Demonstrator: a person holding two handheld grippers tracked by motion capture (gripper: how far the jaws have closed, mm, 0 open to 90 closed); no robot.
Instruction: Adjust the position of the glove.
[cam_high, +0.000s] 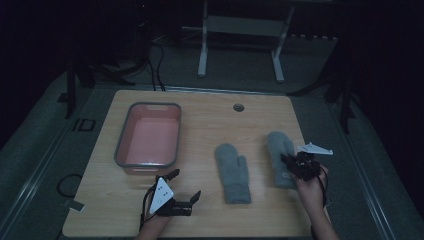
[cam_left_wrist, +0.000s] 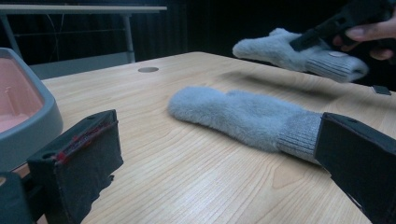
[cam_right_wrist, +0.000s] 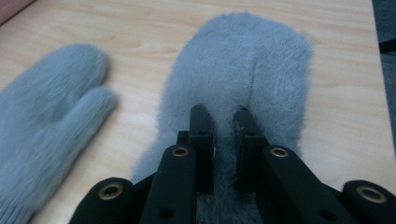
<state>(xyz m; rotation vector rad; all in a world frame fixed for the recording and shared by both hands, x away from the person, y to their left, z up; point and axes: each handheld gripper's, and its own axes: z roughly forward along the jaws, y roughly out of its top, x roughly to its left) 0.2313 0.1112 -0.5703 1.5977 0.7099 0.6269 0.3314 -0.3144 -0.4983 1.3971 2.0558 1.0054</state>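
Two fuzzy grey mittens are on a wooden table (cam_high: 200, 125). One mitten (cam_high: 232, 172) (cam_left_wrist: 243, 116) (cam_right_wrist: 46, 107) lies flat near the table's middle, cuff toward me. My right gripper (cam_high: 291, 161) (cam_right_wrist: 221, 114) (cam_left_wrist: 317, 35) is shut on the other mitten (cam_high: 277, 145) (cam_right_wrist: 243, 60) (cam_left_wrist: 289, 51), pinching a ridge of its pile near the cuff. In the left gripper view that mitten hangs slightly off the wood with a shadow under it. My left gripper (cam_high: 185, 185) (cam_left_wrist: 217, 130) is open and holds nothing, low over the front left of the table, its jaws facing the flat mitten.
A pink basin with a grey rim (cam_high: 120, 145) (cam_left_wrist: 42, 126) stands at the table's left, beyond my left gripper. A round cable hole (cam_high: 238, 107) is near the far edge. A white table frame (cam_high: 240, 30) and cables (cam_high: 155, 65) stand on the floor behind.
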